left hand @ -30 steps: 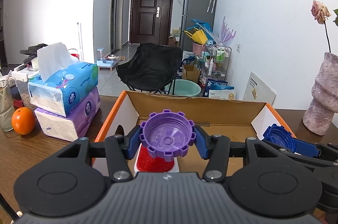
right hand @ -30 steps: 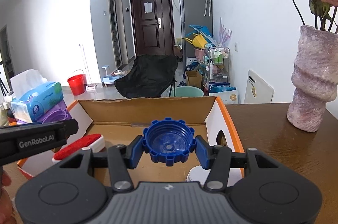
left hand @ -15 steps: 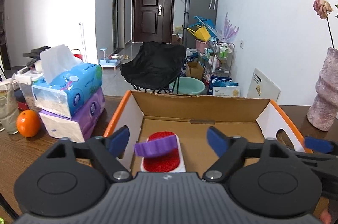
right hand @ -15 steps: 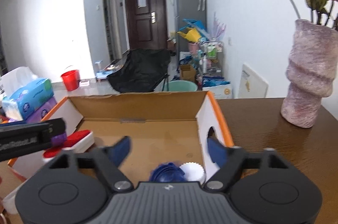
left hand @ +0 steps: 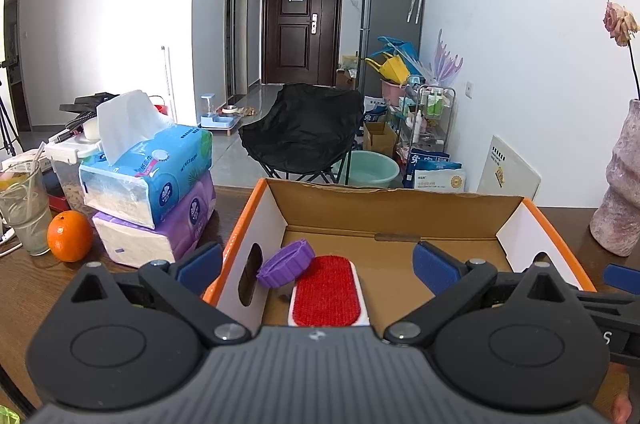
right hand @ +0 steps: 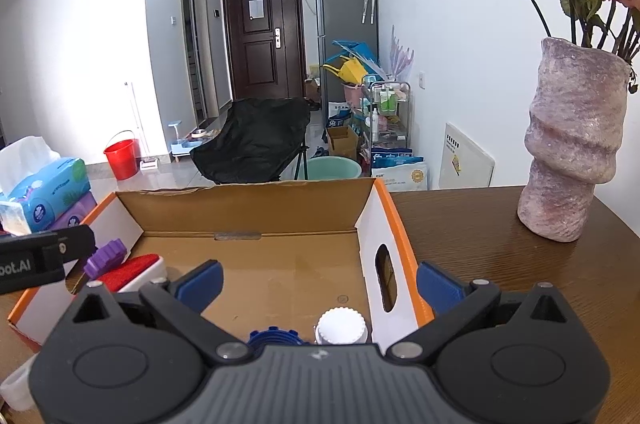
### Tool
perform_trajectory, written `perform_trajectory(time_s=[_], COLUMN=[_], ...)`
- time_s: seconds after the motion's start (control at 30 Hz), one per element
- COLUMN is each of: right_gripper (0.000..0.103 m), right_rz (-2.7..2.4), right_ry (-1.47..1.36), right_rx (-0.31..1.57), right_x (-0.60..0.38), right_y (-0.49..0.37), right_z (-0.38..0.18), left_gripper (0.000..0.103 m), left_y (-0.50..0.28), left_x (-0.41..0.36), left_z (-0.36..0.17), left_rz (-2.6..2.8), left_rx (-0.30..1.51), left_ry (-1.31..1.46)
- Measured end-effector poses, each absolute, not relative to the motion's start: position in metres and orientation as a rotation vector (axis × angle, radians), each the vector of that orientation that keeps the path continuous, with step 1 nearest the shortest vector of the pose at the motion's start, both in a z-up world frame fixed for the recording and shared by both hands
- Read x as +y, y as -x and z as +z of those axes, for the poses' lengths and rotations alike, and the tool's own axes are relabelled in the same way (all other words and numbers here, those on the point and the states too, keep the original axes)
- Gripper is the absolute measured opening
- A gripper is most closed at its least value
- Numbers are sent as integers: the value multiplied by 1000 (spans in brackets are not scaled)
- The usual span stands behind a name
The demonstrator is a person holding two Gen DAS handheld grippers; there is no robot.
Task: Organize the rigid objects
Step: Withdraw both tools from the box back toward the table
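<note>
On the left of the counter (left hand: 120, 288) sit a glass, an orange (left hand: 69, 235) and two stacked tissue packs (left hand: 152, 192), all outside the cardboard box (left hand: 400, 212) and untouched.

The left tongs (left hand: 316, 260) have just been opening and now stand wide, with nothing pressed between the blue pads. A second ago they clamped the purple cap (left hand: 285, 263); it has since dropped and now lies tilted inside the box at its left end, leaning against the near-left wall and partly on the edge of the red-topped brush (left hand: 326, 290) that lies flat on the box floor.

The right tongs (right hand: 318, 282) have likewise just been opening and are spread wide, empty. The blue cap (right hand: 276, 336) they held a second ago now rests on the box floor close to the right wall, just beside a white ribbed cap (right hand: 341, 326). Only its top rim shows above the tool body, so whether it touches the white cap or lies flat is hard to say.

Further right, the pink vase (right hand: 572, 144) of dried roses stands on the counter well clear of the box.

Both caps appear delivered, so this pair of placements looks complete. The likely next step is to draw both tools back and look for any rigid items not yet boxed.
</note>
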State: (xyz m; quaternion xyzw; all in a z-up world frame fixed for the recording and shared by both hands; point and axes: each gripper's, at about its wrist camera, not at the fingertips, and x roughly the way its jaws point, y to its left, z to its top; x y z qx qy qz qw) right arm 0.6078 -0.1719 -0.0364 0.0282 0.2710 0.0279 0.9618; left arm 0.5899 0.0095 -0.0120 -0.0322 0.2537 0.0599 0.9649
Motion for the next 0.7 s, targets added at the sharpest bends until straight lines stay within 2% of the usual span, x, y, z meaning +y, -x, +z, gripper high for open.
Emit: perform_trajectory(time_s=[0.7], right_gripper=[103], right_rz=[75], right_ry=[-33], right_rx=[532], right_x=[-171], right_y=[-588], right_z=[-31], left_gripper=[103], left_y=[-577], left_x=[8], left_z=[-9], left_rz=[120], left_rx=[508], left_ry=[53])
